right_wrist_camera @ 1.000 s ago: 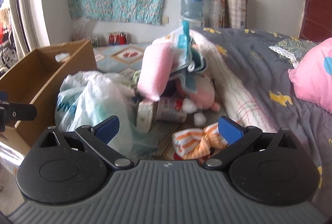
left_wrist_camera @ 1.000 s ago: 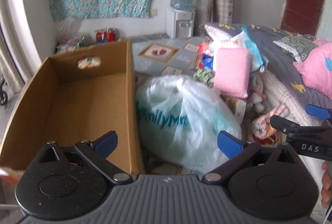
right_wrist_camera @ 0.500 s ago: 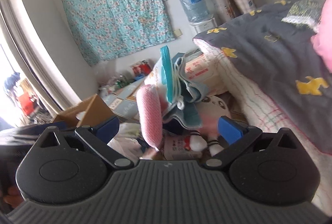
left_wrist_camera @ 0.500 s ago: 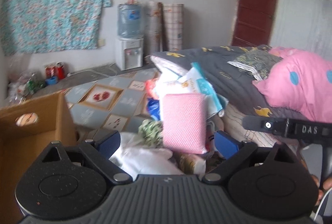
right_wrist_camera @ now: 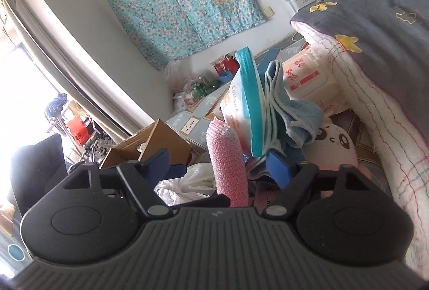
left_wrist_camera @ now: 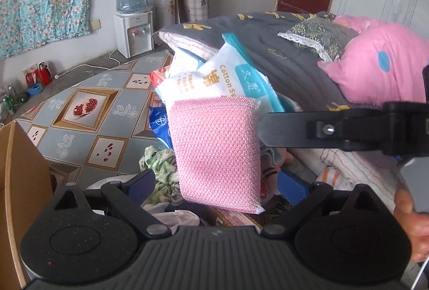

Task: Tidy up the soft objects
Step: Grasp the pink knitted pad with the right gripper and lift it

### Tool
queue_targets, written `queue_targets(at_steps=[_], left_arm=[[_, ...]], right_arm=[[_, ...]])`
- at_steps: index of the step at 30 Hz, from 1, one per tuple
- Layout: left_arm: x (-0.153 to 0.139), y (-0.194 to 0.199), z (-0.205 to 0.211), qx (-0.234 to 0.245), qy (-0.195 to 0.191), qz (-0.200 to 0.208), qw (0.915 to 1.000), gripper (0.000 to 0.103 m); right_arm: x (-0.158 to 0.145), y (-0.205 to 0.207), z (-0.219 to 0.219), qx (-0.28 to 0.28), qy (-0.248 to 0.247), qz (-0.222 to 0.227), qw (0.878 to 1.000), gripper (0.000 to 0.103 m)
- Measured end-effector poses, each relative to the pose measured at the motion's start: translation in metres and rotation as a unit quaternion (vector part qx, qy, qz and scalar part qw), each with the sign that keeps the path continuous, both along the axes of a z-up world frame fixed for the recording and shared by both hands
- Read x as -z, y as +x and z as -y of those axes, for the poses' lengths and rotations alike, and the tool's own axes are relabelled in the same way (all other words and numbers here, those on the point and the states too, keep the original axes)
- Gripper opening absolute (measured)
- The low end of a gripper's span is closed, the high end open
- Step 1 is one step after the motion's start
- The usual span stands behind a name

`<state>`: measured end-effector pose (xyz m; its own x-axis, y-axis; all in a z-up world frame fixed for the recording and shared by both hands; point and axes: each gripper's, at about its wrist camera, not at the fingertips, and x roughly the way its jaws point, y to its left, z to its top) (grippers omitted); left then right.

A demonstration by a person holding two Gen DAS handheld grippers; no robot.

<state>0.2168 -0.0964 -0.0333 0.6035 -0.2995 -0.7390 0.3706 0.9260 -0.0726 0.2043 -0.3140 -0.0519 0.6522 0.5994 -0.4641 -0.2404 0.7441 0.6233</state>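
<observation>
A pink knitted pad (left_wrist_camera: pixel 217 153) stands upright in a pile of soft things beside the bed. It leans on a white and teal cotton tissue pack (left_wrist_camera: pixel 225 80). My left gripper (left_wrist_camera: pixel 217 185) is open, its blue pads on either side of the pad's lower part without pressing it. In the right wrist view the pad (right_wrist_camera: pixel 228 164) shows edge-on between the blue pads of my right gripper (right_wrist_camera: pixel 219 169). Those jaws are closing, with gaps still on both sides. One black right finger (left_wrist_camera: pixel 321 129) reaches in from the right and meets the pad's edge.
A cardboard box (left_wrist_camera: pixel 16 182) stands open at the left. A folded blue towel (right_wrist_camera: pixel 292 113), a white plush toy (right_wrist_camera: pixel 337 145), a white plastic bag (right_wrist_camera: pixel 187 185) and a green patterned cloth (left_wrist_camera: pixel 161 166) crowd the pile. The bed's grey quilt (left_wrist_camera: pixel 281 48) and a pink pillow (left_wrist_camera: pixel 380 62) lie right.
Both grippers have swung from the box and bag toward the pile and come close to the pink pad. The right view has rolled, and its jaws have narrowed around the pad.
</observation>
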Motion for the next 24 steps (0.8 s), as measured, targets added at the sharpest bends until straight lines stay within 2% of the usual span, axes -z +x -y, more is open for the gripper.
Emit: queue_targets(at_steps=[5, 8, 10, 12, 17, 19, 20, 24], left_arm=[[0.006, 0.009, 0.006, 0.003, -0.005, -0.004, 1.0, 0.096], [0.009, 0.013, 0.012, 0.01, -0.01, -0.007, 0.9999, 0.087], [0.01, 0.013, 0.015, 0.015, -0.017, -0.008, 0.9997, 0.085], [0.009, 0.01, 0.016, 0.02, -0.023, -0.002, 0.9995, 0.084], [-0.002, -0.001, 0.014, 0.033, -0.04, 0.009, 0.9986, 0.085], [-0.006, -0.005, 0.014, 0.033, -0.04, 0.014, 0.9986, 0.094], [-0.007, -0.005, 0.014, 0.03, -0.04, 0.014, 0.9986, 0.096], [-0.001, 0.007, 0.02, 0.021, -0.038, -0.012, 0.999, 0.097]], right_arm=[[0.003, 0.013, -0.011, -0.008, -0.022, -0.011, 1.0, 0.054], [0.007, 0.016, -0.015, -0.007, -0.028, -0.02, 0.999, 0.045], [0.01, 0.018, -0.014, -0.003, -0.024, -0.028, 0.999, 0.034], [0.012, 0.017, -0.011, 0.0, -0.011, -0.033, 0.999, 0.03], [0.02, 0.015, 0.019, 0.001, 0.05, -0.054, 0.997, 0.027], [0.024, 0.016, 0.034, 0.0, 0.077, -0.068, 0.995, 0.027], [0.027, 0.017, 0.043, 0.003, 0.091, -0.078, 0.993, 0.027], [0.047, 0.02, 0.061, 0.004, 0.14, -0.114, 0.983, 0.027]])
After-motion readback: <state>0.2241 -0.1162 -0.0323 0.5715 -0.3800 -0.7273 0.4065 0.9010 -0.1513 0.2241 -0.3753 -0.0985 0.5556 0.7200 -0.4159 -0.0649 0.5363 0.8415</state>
